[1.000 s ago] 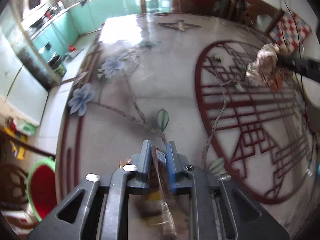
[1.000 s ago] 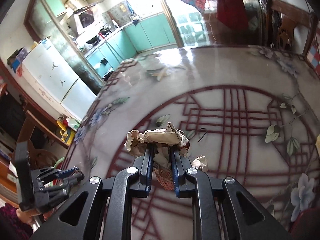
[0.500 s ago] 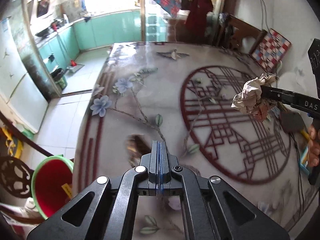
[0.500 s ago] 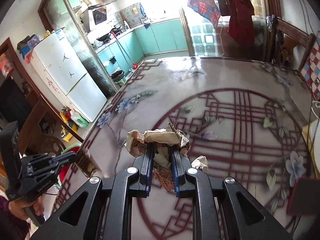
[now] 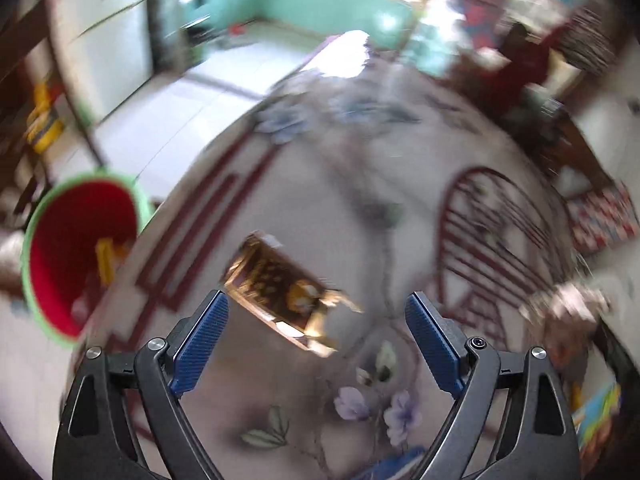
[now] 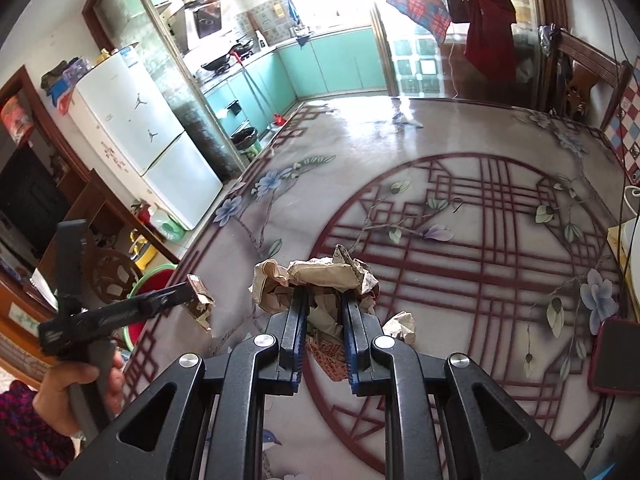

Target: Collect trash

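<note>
Mid-drop over the table edge, short of the red bin (image 5: 76,256).
Left gripper (image 5: 316,336) just sprung wide, brown wrapper (image 5: 280,296) loose between the jaws, above the table (image 5: 352,232); right gripper (image 6: 323,312) clamped narrow on crumpled paper (image 6: 316,276). Risk: released too early, landing on table or floor, not bin.

I make this a lived-in home, dining room opening onto a kitchen. Flower-printed tabletop (image 6: 400,184) under my fingers; beyond it teal cabinets (image 6: 332,64), a stove with wok (image 6: 218,63), a white fridge (image 6: 136,120) far left, clothes (image 6: 490,28) hanging by the door.
</note>
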